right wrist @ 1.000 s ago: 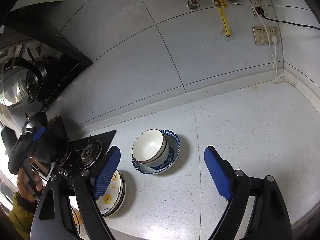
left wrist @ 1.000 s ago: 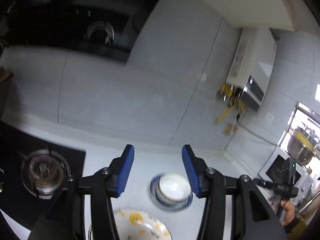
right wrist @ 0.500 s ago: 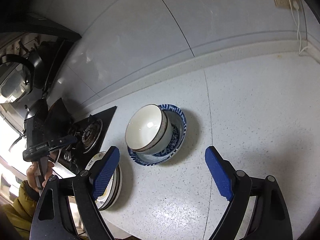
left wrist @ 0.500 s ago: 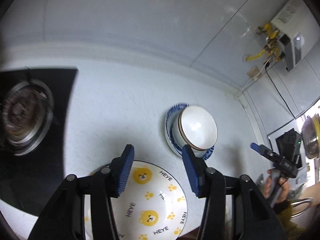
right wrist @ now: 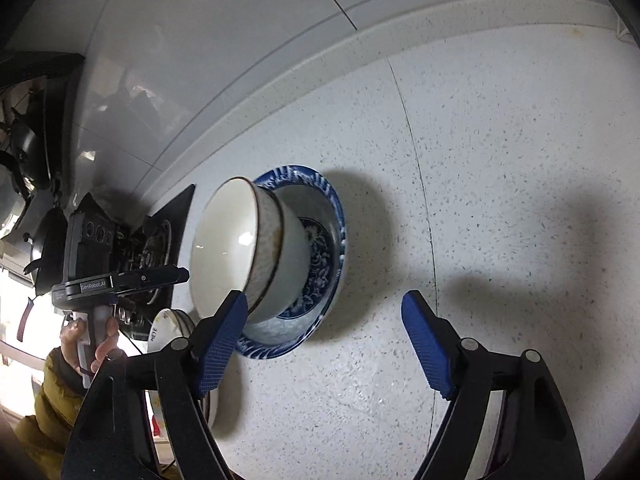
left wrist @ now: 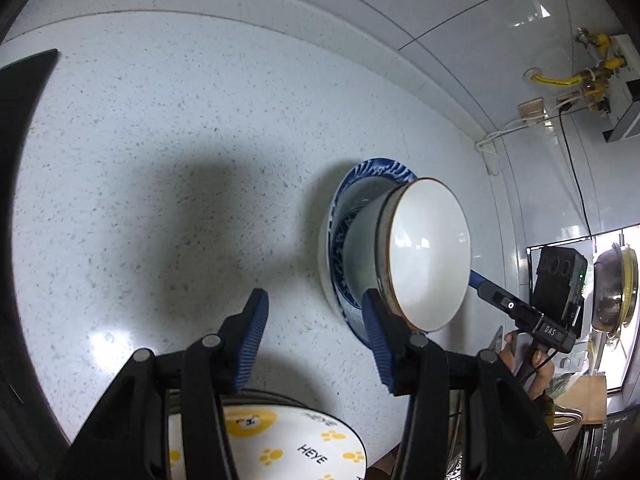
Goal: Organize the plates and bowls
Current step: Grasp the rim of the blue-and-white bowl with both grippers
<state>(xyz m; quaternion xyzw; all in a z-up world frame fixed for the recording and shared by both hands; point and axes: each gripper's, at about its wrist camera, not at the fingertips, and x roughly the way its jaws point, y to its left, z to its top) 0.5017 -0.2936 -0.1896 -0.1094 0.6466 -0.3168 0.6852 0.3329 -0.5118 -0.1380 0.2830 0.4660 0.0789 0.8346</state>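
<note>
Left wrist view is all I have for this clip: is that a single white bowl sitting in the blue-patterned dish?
Observer: No. The right wrist view shows two white bowls nested together, sitting in the blue dish.
Operator: Is the right hand-held gripper carrying anything?
Observer: No. The right hand-held gripper is open with only countertop between its fingers; one finger overlaps the bowls' lower edge, and contact cannot be judged.
Operator: What lies beyond the bear plate?
Observer: A gas burner sits just behind the bear plate, which tops a small stack of dishes.
</note>
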